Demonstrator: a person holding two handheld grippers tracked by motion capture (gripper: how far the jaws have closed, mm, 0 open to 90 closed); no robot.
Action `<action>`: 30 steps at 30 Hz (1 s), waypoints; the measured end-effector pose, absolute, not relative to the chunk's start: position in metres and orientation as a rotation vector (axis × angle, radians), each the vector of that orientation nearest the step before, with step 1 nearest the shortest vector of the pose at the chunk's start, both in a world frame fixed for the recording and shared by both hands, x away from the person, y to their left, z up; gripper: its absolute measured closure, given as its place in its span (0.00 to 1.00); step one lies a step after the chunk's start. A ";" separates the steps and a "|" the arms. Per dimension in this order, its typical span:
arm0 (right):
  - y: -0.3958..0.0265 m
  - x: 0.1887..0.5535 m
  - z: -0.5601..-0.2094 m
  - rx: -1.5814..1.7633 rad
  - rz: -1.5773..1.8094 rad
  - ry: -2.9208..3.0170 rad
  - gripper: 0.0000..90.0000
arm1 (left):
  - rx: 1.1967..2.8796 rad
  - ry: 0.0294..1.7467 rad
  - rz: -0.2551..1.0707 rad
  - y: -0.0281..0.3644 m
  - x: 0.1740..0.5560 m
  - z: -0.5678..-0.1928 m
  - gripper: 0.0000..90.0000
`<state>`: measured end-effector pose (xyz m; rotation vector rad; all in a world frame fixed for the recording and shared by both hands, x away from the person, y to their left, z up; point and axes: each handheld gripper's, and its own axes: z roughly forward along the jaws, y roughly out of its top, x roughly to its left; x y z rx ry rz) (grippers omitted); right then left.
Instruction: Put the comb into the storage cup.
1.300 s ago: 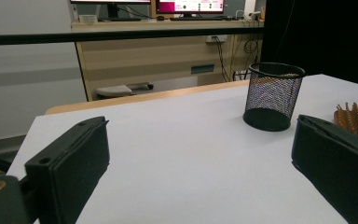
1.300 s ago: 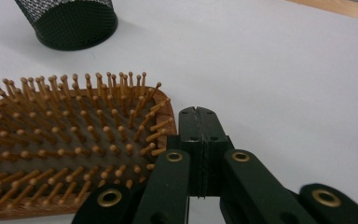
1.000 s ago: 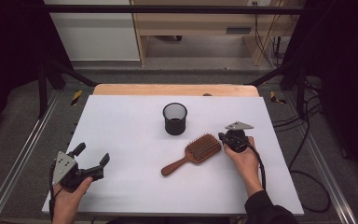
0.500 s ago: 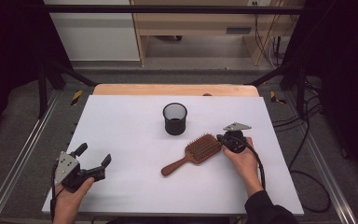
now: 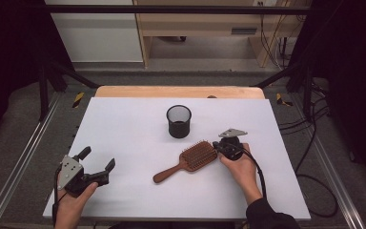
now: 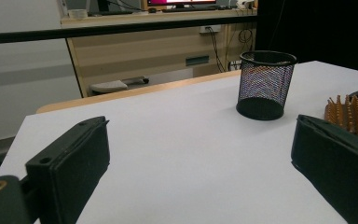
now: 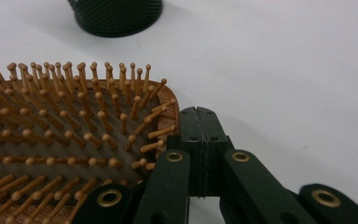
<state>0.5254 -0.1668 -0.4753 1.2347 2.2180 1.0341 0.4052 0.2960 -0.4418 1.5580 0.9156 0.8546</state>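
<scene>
A wooden paddle hairbrush (image 5: 193, 160) lies bristles up on the white table (image 5: 124, 124), its handle pointing to the front left. My right gripper (image 5: 218, 145) is shut with nothing between its jaws, and its tip rests against the right edge of the brush head. In the right gripper view the closed jaws (image 7: 199, 116) meet the rim of the hairbrush (image 7: 65, 135). A black mesh cup (image 5: 178, 121) stands upright behind the brush. My left gripper (image 5: 97, 158) rests open at the front left, far from both. Its view shows the mesh cup (image 6: 265, 84) and some bristles of the hairbrush (image 6: 354, 114).
A wooden strip (image 5: 178, 91) runs along the table's far edge. Metal rails (image 5: 24, 157) flank the table, and cables (image 5: 314, 143) lie on the floor at the right. Wooden furniture (image 5: 205, 28) stands beyond.
My right gripper has slid left up to the brush head, and the brush has shifted slightly left. The left gripper has stayed where it was.
</scene>
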 end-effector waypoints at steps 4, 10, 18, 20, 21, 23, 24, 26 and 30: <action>-0.155 0.522 -0.476 1.200 1.027 2.239 1.00 | 1.566 0.914 0.851 0.295 0.405 -0.442 0.05; -0.140 0.517 -0.478 1.168 1.048 2.275 1.00 | 1.585 0.908 0.846 0.292 0.405 -0.443 0.05; -0.118 0.510 -0.477 1.118 1.068 2.316 1.00 | 1.617 0.885 0.842 0.285 0.404 -0.444 0.05; -0.112 0.508 -0.478 1.105 1.075 2.326 1.00 | 1.631 0.877 0.849 0.284 0.403 -0.444 0.05; -0.109 0.507 -0.478 1.094 1.078 2.332 1.00 | 1.636 0.873 0.849 0.283 0.403 -0.444 0.05; -0.102 0.505 -0.478 1.081 1.082 2.341 1.00 | 1.643 0.867 0.848 0.281 0.403 -0.444 0.05; -0.099 0.504 -0.478 1.071 1.086 2.348 1.00 | 1.646 0.865 0.847 0.280 0.403 -0.444 0.05; -0.092 0.501 -0.478 1.054 1.094 2.357 1.00 | 1.651 0.862 0.846 0.280 0.403 -0.445 0.05; -0.079 0.496 -0.478 1.015 1.102 2.378 1.00 | 1.653 0.863 0.839 0.279 0.402 -0.445 0.05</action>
